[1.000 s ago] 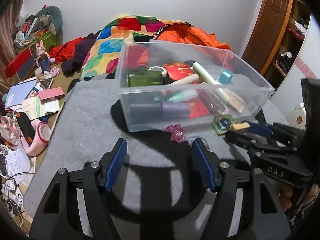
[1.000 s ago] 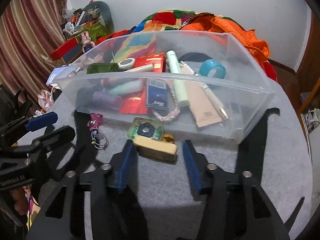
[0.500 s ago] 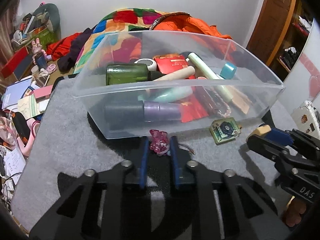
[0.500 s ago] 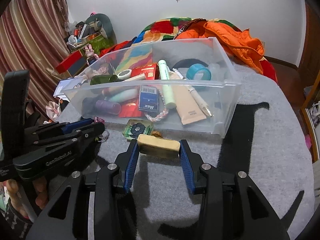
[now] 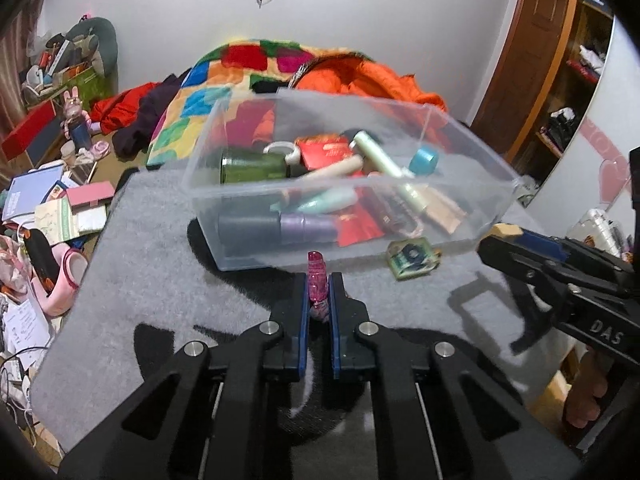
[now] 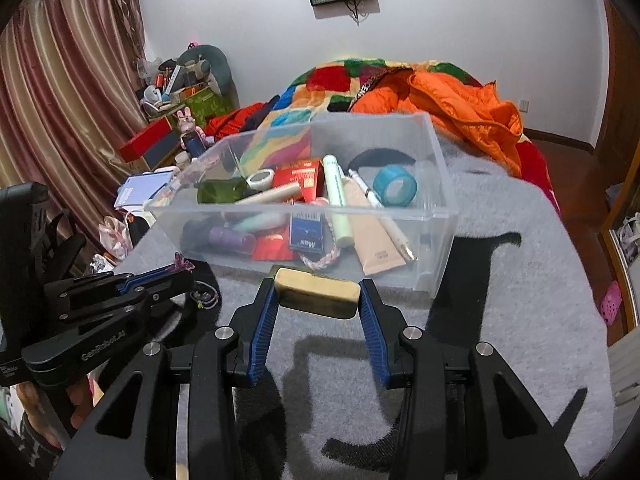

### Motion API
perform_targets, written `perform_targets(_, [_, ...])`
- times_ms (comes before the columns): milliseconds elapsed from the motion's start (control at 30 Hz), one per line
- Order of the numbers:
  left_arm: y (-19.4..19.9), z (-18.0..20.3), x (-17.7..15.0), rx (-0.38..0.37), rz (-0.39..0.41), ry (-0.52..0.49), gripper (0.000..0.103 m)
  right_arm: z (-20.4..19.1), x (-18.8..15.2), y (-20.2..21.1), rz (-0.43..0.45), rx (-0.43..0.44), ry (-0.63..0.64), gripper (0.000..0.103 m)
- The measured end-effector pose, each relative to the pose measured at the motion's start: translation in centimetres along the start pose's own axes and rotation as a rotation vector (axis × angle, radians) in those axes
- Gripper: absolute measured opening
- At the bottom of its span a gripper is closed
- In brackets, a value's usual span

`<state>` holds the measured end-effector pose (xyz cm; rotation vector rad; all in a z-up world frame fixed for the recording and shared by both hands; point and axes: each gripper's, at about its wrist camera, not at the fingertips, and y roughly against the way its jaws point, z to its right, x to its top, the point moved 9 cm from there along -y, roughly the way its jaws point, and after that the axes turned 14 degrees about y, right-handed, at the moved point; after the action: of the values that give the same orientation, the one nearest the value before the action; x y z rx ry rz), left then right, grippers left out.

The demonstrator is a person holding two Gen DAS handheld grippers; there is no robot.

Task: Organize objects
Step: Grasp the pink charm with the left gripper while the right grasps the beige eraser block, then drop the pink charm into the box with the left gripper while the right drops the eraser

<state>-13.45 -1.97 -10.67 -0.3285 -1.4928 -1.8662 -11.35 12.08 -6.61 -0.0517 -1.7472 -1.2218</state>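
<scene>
In my left claw (image 5: 319,304) I have the pink charm (image 5: 317,280) pinched tight between narrow jaws, held just short of the clear bin's (image 5: 248,188) near wall above the grey mat (image 5: 160,248); its long axis runs along my fingers, with the rounded tip poking out toward the bin. My right-hand view shows that claw (image 6: 176,274) from the side, at the bin's left near corner, with "CenRobot.AI" readable on its body and the charm (image 6: 183,262) spread like small wings at the tip, which my own camera shows only as a narrow edge-on strip. A ring and cord (image 6: 204,298) lie on the mat just under that claw in this view alone. Inside the bin (image 6: 436,184) I read "Max" upside down on a blue card (image 6: 307,232), next to a pale green tube (image 6: 338,204) pointing from near wall to far wall. A blue tape roll (image 6: 395,186) sits further right. My right claw (image 6: 318,300) grips a tan block (image 6: 318,294) by its two short ends, its long axis crosswise, parallel to the bin's near wall and just in front of it. The left view shows this claw (image 5: 504,236) at the bin's right near corner, marked "DAS", and a green square packet (image 5: 412,258) on the mat beside the bin, which the block hides from my right camera.
</scene>
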Motion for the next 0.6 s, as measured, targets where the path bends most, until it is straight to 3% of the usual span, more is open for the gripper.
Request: perform_targets(600, [4.4, 2.8, 6.4, -0.065, 0.162, -0.022, 0.008, 2.5, 5.0, 3.2, 0.100, -0.101, 0.049, 0.038])
